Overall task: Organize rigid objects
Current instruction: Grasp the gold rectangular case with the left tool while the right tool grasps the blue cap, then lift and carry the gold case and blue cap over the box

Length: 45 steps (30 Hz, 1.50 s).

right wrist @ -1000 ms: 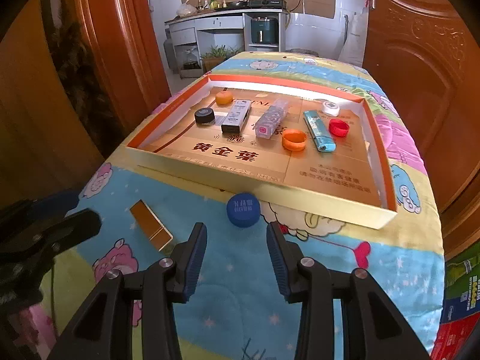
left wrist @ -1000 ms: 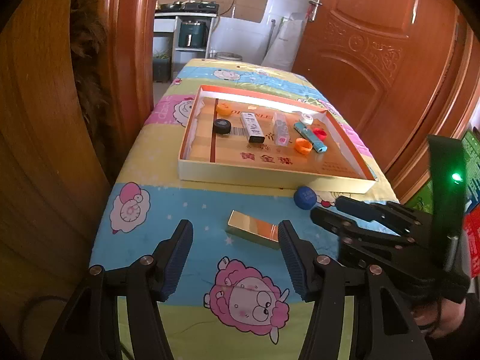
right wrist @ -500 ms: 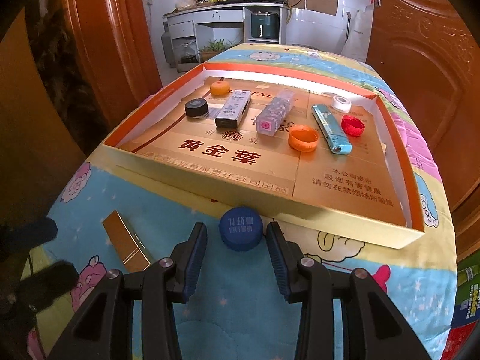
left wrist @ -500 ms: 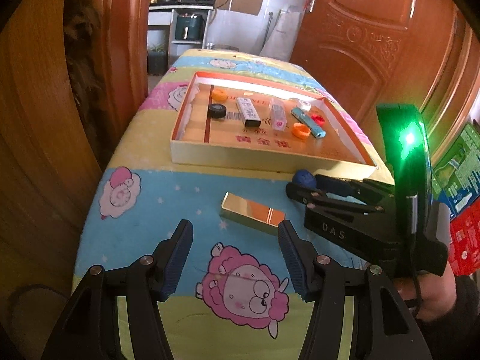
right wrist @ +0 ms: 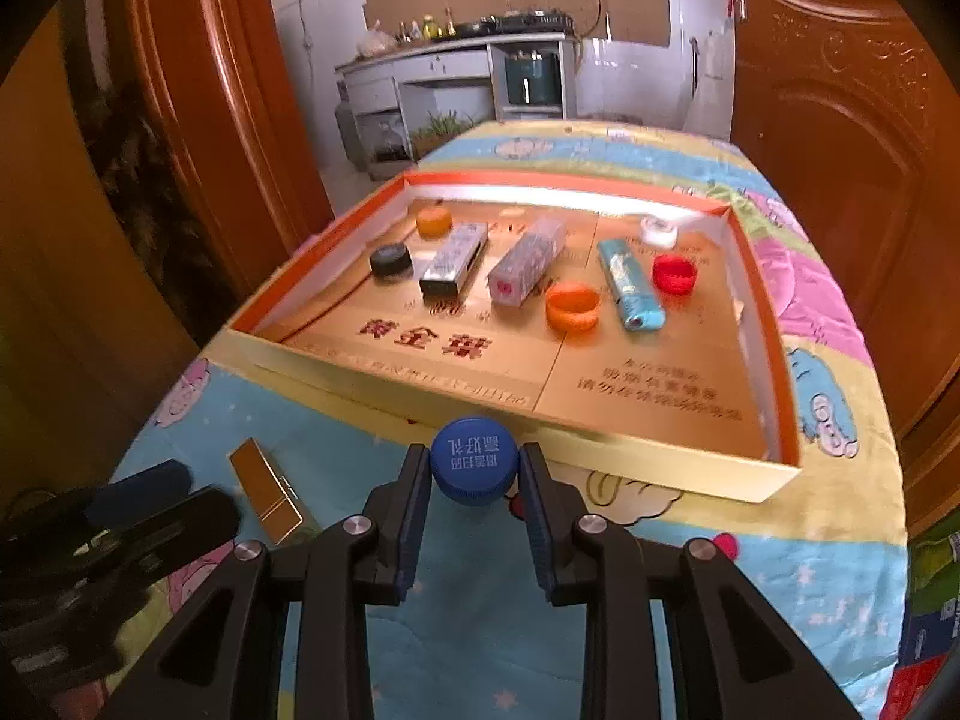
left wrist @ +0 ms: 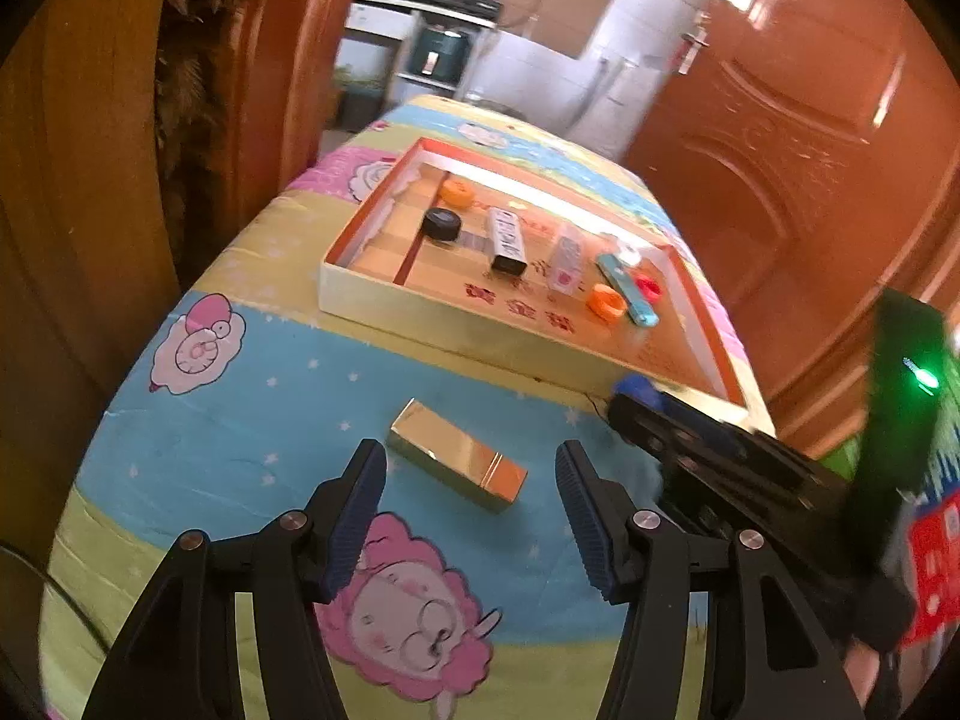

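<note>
A blue bottle cap (right wrist: 474,468) lies on the cartoon-print cloth just in front of the shallow cardboard tray (right wrist: 600,462). My right gripper (right wrist: 474,457) straddles the cap; its jaws are closing and both pads touch the cap's sides. The left wrist view shows the same cap (left wrist: 636,387) at the tip of the right gripper (left wrist: 627,411). A gold rectangular box (left wrist: 456,462) lies flat on the cloth. My left gripper (left wrist: 469,453) hovers open just short of it, pads clear of the box. The box (right wrist: 264,489) also shows in the right wrist view.
The tray (left wrist: 420,312) holds an orange cap (right wrist: 573,306), a black cap (right wrist: 390,261), a red cap (right wrist: 675,273), a white cap (right wrist: 657,231), a teal lighter (right wrist: 630,285) and two small boxes. Wooden doors flank the table. The cloth drops off at both sides.
My right gripper moved forward to the blue cap and its jaws narrowed onto it. My left gripper tilted and drew a little closer to the gold box, still open.
</note>
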Each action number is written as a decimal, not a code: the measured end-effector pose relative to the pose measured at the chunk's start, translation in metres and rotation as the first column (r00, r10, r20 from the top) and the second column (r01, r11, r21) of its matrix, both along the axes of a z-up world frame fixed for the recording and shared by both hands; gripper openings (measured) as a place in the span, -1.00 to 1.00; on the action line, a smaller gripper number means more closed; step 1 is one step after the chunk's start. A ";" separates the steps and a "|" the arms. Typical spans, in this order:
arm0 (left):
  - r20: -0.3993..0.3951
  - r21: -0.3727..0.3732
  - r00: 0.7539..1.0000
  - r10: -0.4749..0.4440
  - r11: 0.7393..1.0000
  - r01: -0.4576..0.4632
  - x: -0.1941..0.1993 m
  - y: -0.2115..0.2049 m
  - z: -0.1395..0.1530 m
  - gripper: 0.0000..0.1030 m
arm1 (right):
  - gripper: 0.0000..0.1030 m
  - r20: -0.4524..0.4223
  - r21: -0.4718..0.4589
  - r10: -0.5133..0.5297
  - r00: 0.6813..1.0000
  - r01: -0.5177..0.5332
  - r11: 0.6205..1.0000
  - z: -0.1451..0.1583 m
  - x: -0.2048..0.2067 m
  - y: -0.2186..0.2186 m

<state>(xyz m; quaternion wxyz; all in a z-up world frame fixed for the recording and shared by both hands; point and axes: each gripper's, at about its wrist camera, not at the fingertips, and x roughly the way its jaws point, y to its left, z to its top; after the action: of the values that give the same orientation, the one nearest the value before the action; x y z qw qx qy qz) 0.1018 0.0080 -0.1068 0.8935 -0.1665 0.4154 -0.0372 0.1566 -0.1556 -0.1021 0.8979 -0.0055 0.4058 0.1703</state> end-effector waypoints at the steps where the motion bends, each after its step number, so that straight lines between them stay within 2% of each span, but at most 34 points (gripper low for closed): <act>1: -0.005 0.013 1.000 0.017 1.000 -0.017 0.002 -0.004 -0.001 0.17 | -0.41 0.013 0.003 0.005 1.000 -0.005 1.000 0.003 -0.002 -0.002; 5: -0.040 0.096 0.994 0.101 0.991 -0.097 0.012 -0.024 -0.008 0.15 | -0.42 0.041 0.042 0.014 0.999 -0.016 0.999 0.008 -0.008 -0.012; 10: -0.070 0.131 0.977 0.202 0.973 -0.192 0.023 -0.027 -0.017 0.15 | -0.41 0.031 0.153 0.004 0.999 -0.009 0.988 0.009 -0.009 -0.034; 15: -0.108 0.148 0.963 0.247 0.962 -0.230 0.033 -0.027 -0.026 0.10 | -0.41 0.001 0.232 -0.019 1.000 0.019 0.973 0.006 -0.006 -0.054; 20: -0.115 0.176 0.967 0.227 0.963 -0.205 0.032 -0.023 -0.026 -0.08 | -0.41 0.008 0.251 -0.007 1.000 0.004 0.968 0.009 -0.010 -0.055; 25: -0.146 0.209 0.977 0.156 0.970 -0.124 0.032 -0.021 -0.023 -0.43 | -0.41 0.018 0.231 0.011 1.000 -0.015 0.973 0.010 -0.013 -0.048; 31: -0.158 0.226 0.984 0.088 0.973 -0.050 0.028 -0.024 -0.022 -0.66 | -0.41 0.012 0.207 0.015 1.000 -0.017 0.978 0.006 -0.014 -0.043; 38: -0.129 0.249 0.991 0.038 0.968 -0.005 0.023 -0.028 -0.022 -0.66 | -0.41 -0.002 0.169 0.009 1.000 -0.008 0.986 -0.001 -0.014 -0.036; 45: -0.114 0.204 0.993 -0.007 0.979 0.031 0.019 -0.024 -0.020 -0.66 | -0.41 0.020 0.121 -0.019 1.000 0.017 0.993 0.001 -0.019 -0.032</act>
<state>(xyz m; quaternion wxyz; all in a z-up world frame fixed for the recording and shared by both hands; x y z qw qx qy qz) 0.1211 -0.0159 -0.1267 0.8806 -0.0713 0.4683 0.0068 0.1376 -0.1876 -0.1016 0.9024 0.0506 0.3852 0.1863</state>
